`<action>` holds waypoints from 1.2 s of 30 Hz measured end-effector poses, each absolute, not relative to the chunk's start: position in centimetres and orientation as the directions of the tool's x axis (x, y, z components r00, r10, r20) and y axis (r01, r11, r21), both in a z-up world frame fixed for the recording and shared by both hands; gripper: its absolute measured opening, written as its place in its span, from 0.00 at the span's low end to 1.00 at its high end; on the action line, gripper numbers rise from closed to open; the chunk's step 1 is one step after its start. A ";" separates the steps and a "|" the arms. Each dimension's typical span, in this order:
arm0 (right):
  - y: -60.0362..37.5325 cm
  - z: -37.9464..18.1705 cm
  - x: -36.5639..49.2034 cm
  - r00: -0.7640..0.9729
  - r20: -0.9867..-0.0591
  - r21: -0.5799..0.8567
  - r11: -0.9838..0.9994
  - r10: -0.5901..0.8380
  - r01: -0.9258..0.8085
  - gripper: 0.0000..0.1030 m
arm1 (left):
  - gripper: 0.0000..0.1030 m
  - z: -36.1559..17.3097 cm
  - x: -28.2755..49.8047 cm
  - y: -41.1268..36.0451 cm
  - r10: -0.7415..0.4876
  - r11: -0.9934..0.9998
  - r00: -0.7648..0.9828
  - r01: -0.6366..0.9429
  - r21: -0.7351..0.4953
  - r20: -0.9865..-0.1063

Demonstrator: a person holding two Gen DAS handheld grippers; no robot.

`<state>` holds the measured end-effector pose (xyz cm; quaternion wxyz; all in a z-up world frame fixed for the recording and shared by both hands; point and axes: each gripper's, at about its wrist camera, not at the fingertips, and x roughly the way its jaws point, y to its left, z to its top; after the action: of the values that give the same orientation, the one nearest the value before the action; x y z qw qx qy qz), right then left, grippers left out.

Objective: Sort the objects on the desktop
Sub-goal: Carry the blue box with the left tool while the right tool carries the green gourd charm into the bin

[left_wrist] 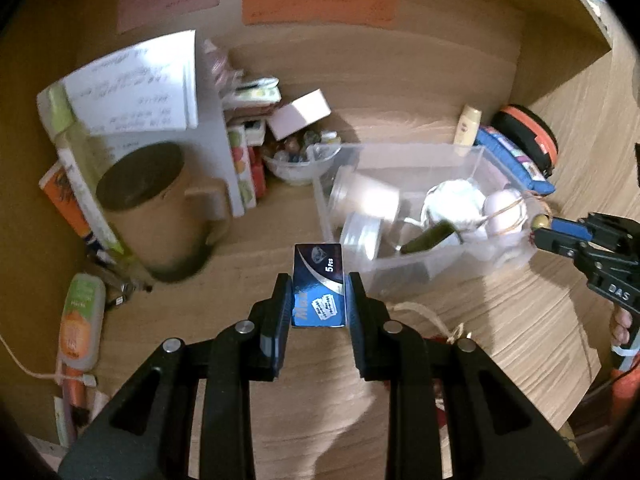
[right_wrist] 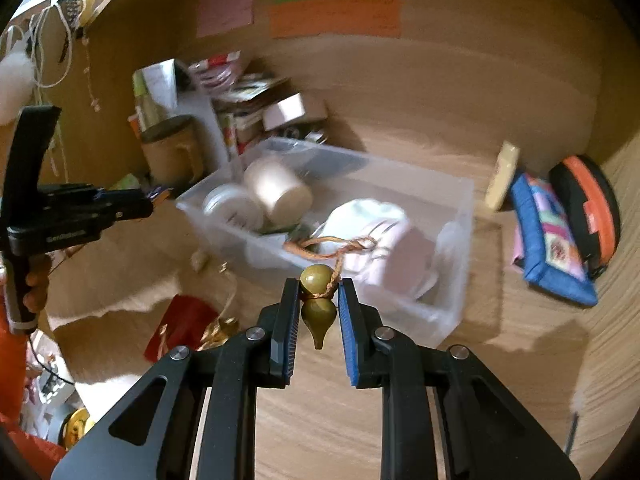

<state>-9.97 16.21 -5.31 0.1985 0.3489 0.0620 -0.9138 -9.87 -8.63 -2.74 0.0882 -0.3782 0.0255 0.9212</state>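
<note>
Left wrist view: my landmark is the clear plastic bin (left_wrist: 420, 216), the biggest thing on the wooden desk (left_wrist: 280, 216). It holds jars, a white cloth and a dark green piece. To the bin's left stands a brown mug (left_wrist: 156, 208), with a stack of books and papers (left_wrist: 132, 92) behind it. Past the bin's far right corner lie a blue patchwork pouch (left_wrist: 516, 160) and a black-and-orange case (left_wrist: 528, 132). Just in front of the bin's near left corner, my left gripper (left_wrist: 319, 292) pinches a small blue razor-blade box (left_wrist: 318, 284) between its pads, clear of the desk. At the bin's right end, my right gripper (right_wrist: 319, 300) is pressed together on a green gourd charm (right_wrist: 318, 304), held above the desk just before the bin's near wall; its brown cord (right_wrist: 332, 248) loops up toward the bin's contents.
</note>
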 end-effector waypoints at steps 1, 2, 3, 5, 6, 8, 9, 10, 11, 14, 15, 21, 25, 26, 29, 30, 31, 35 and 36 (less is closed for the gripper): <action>16.4 -5.1 -10.3 -0.682 -0.660 0.022 -0.915 -0.315 0.402 0.17 | 0.25 -2.5 -10.1 -8.4 0.146 -0.983 -0.701 -0.185 -0.019 -0.698; 16.5 -4.9 -10.7 -0.685 -0.658 0.019 -0.916 -0.313 0.400 0.17 | 0.26 -2.2 -10.3 -8.2 0.150 -0.982 -0.702 -0.189 -0.020 -0.696; 16.7 -4.7 -11.1 -0.688 -0.656 0.017 -0.917 -0.310 0.398 0.17 | 0.26 -2.0 -10.6 -7.9 0.156 -0.981 -0.703 -0.195 -0.023 -0.694; 16.8 -4.5 -11.6 -0.696 -0.651 0.007 -0.919 -0.303 0.393 0.17 | 0.25 -1.6 -11.2 -7.3 0.170 -0.977 -0.703 -0.210 -0.027 -0.691; 16.9 -4.3 -11.9 -0.700 -0.648 0.003 -0.919 -0.301 0.393 0.17 | 0.25 -1.5 -11.5 -7.0 0.175 -0.976 -0.702 -0.216 -0.027 -0.690; 16.9 -4.0 -12.6 -0.705 -0.642 -0.002 -0.919 -0.301 0.395 0.17 | 0.25 -1.3 -12.4 -6.3 0.189 -0.972 -0.699 -0.232 -0.031 -0.690; 16.9 -3.9 -12.8 -0.706 -0.640 -0.004 -0.918 -0.302 0.397 0.17 | 0.25 -1.2 -12.7 -5.9 0.196 -0.970 -0.696 -0.240 -0.033 -0.691; 16.8 -3.8 -13.2 -0.707 -0.638 -0.006 -0.917 -0.303 0.399 0.17 | 0.25 -1.2 -13.3 -5.3 0.203 -0.967 -0.692 -0.251 -0.033 -0.693; 16.7 -3.7 -13.6 -0.708 -0.637 -0.009 -0.916 -0.304 0.401 0.17 | 0.25 -1.3 -13.6 -4.9 0.207 -0.966 -0.690 -0.258 -0.032 -0.694; 16.3 -3.7 -14.6 -0.707 -0.638 -0.014 -0.913 -0.306 0.408 0.17 | 0.25 -1.6 -14.8 -3.4 0.231 -0.956 -0.670 -0.290 -0.039 -0.706; 16.1 -3.7 -15.0 -0.706 -0.639 -0.015 -0.912 -0.306 0.409 0.17 | 0.25 -1.7 -15.1 -2.8 0.236 -0.954 -0.665 -0.298 -0.039 -0.709; 15.1 -4.7 -16.9 -0.686 -0.658 -0.020 -0.905 -0.308 0.426 0.17 | 0.25 -2.9 -17.1 0.1 0.258 -0.937 -0.625 -0.348 -0.032 -0.737; 15.1 -5.9 -17.6 -0.662 -0.676 0.000 -0.898 -0.325 0.440 0.17 | 0.25 -3.7 -18.0 1.3 0.250 -0.930 -0.610 -0.369 -0.010 -0.752; 15.1 -6.1 -17.7 -0.658 -0.676 0.004 -0.895 -0.331 0.445 0.17 | 0.25 -3.9 -18.2 1.7 0.247 -0.927 -0.608 -0.376 -0.001 -0.755; 15.1 -6.3 -17.6 -0.663 -0.672 -0.010 -0.892 -0.328 0.452 0.17 | 0.25 -4.5 -18.6 2.3 0.240 -0.921 -0.598 -0.390 0.016 -0.765; 15.2 -6.4 -17.6 -0.663 -0.671 -0.009 -0.890 -0.332 0.455 0.17 | 0.25 -4.7 -18.8 2.3 0.236 -0.920 -0.596 -0.391 0.021 -0.767; 15.2 -6.4 -17.7 -0.665 -0.671 -0.014 -0.890 -0.329 0.455 0.17 | 0.25 -4.9 -19.1 2.4 0.233 -0.920 -0.592 -0.390 0.022 -0.771; 15.2 -6.6 -17.9 -0.684 -0.667 -0.047 -0.899 -0.296 0.435 0.17 | 0.25 -5.5 -19.8 2.3 0.232 -0.922 -0.579 -0.386 0.012 -0.782; 15.2 -6.6 -18.0 -0.686 -0.667 -0.051 -0.901 -0.290 0.431 0.17 | 0.25 -5.6 -19.9 2.4 0.235 -0.922 -0.576 -0.388 0.009 -0.783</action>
<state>-18.00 15.19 -6.61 0.1977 0.3433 0.1024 -0.9125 -19.88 2.37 -5.62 0.1762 -0.4256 0.0898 0.8831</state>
